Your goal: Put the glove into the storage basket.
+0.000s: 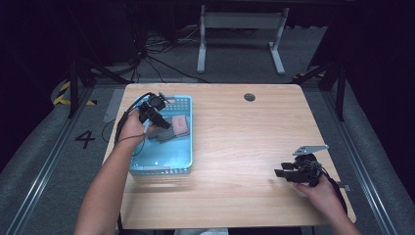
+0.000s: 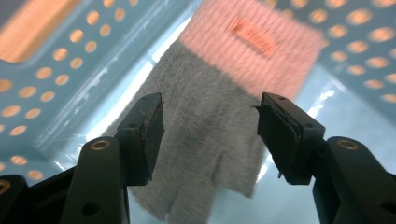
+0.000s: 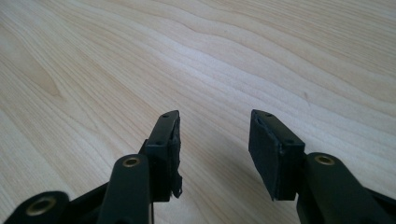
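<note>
While hovering over grey-and-pink glove (image 2: 219,116) in blue basket (image 1: 183,156), left gripper (image 2: 210,123) wide apart, gripping nothing; right gripper (image 3: 214,140) likewise agape, empty, lower right.

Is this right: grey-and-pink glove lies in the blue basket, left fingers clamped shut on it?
Not quite. The glove does lie in the blue basket, but the left gripper is open: the left gripper view shows its fingers spread apart above the fabric, not pressing it.
</note>
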### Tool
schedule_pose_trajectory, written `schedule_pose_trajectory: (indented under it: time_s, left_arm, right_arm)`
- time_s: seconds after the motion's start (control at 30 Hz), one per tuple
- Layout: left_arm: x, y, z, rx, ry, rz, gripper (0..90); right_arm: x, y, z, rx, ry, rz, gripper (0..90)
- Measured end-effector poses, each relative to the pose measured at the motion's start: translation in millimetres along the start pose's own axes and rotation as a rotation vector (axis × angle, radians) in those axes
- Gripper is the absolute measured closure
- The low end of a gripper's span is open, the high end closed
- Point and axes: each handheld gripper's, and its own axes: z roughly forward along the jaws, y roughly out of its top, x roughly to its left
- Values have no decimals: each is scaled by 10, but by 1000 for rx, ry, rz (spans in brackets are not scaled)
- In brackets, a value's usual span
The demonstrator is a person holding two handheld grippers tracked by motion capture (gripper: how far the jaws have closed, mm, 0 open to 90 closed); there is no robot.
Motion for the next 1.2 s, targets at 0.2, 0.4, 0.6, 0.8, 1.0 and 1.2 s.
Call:
schedule_pose_trajectory:
  time_s: [0.2, 0.4, 0.6, 0.8, 1.0, 1.2]
  left_arm:
    - [-207, -75, -262, -96, -22, -3, 407]
    - [-558, -159, -513, -155, -17, 27, 408]
    - [-974, -297, -742, -206, -23, 52, 410]
    - [-1351, -484, -831, -251, -58, 64, 414]
    - [-1648, -652, -834, -277, -82, 95, 421]
    - [-1894, -796, -702, -289, -127, 138, 431]
  right_arm:
    - [2, 86, 59, -1, 27, -24, 536]
    - [-19, 186, 95, -7, 51, -40, 532]
    - [-24, 298, 203, 1, 72, -68, 528]
    - [-17, 330, 283, 24, 84, -89, 522]
    - [-12, 323, 293, 27, 82, -87, 517]
    - [-17, 297, 290, 29, 82, -89, 518]
